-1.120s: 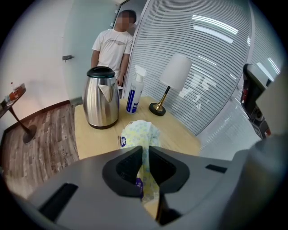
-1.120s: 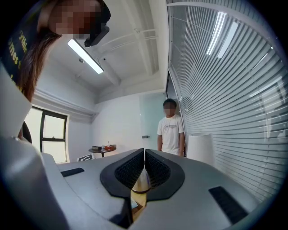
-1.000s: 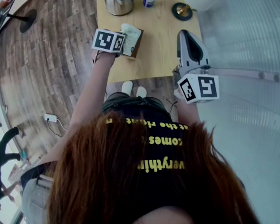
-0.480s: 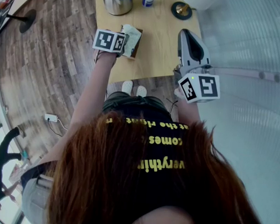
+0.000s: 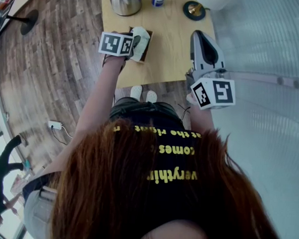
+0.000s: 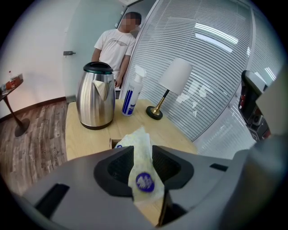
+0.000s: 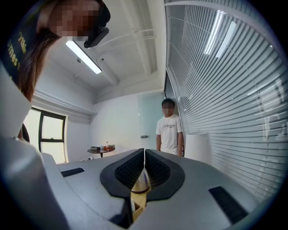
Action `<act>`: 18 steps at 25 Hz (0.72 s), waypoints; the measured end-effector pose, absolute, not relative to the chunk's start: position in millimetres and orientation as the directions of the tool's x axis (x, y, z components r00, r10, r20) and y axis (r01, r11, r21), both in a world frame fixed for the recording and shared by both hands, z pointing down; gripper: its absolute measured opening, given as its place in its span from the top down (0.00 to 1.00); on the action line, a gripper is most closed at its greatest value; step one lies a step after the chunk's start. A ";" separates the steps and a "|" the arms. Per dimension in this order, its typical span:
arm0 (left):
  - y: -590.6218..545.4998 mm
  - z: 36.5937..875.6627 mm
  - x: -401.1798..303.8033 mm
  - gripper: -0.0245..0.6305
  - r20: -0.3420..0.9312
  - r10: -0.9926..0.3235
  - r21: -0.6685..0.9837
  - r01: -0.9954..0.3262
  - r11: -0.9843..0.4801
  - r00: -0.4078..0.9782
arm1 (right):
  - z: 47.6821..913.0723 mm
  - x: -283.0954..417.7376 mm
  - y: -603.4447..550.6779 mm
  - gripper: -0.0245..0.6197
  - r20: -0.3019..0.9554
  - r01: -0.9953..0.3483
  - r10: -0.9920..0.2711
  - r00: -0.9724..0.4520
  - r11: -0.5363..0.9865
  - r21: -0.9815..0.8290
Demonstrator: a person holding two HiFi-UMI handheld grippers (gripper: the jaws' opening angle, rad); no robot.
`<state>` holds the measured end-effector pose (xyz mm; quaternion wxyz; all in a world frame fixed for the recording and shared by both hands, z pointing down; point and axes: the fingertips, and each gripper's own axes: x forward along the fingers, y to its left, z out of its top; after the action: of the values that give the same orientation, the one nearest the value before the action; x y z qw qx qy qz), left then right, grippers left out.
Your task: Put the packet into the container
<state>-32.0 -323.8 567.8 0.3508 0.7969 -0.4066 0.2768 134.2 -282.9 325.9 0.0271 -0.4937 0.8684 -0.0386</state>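
A pale paper packet [image 6: 140, 166] with a blue round mark stands upright between the pads of my left gripper [image 6: 143, 155], whose jaws are opening; the pads stand apart from it on both sides. Its lower end sits in a small brown wooden container [image 5: 146, 44] on the light wooden table [image 5: 169, 52]. From above, the left gripper [image 5: 135, 41] hovers right over that container with the packet [image 5: 140, 37] poking out. My right gripper [image 5: 199, 37] is held over the table's right edge, shut with nothing in it, its pads [image 7: 135, 168] meeting at a thin slit.
A steel kettle [image 6: 95, 96], a white-and-blue spray bottle [image 6: 130, 96] and a white-shaded lamp [image 6: 173, 78] with a brass base [image 5: 194, 11] stand at the table's far end. A person in a white shirt [image 6: 114, 45] stands behind it. Slatted blinds line the right side.
The left gripper's jaws have parted around the packet, which now stands loose in the container. The right gripper has stayed where it was.
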 end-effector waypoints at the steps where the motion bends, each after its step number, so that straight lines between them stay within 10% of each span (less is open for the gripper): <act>1: -324.2 567.8 -32.5 0.79 0.726 -0.455 0.332 -0.842 -0.425 0.516 | 326.0 134.0 -283.2 0.94 -0.010 -0.855 -0.859 -0.511 0.510 -0.094; 15: -315.3 549.3 -49.7 0.78 0.673 -0.488 0.386 -0.826 -0.411 0.556 | 326.6 119.2 -284.0 0.94 -0.012 -0.844 -0.848 -0.529 0.528 -0.089; 18: -310.2 545.4 -55.4 0.96 0.691 -0.499 0.324 -0.842 -0.432 0.522 | 325.1 113.3 -284.4 0.94 -0.010 -0.840 -0.844 -0.537 0.535 -0.089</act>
<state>-55.4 -310.2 545.4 0.3332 0.8063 -0.4157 0.2570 113.3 -284.4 325.1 0.0258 -0.4806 0.8758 -0.0365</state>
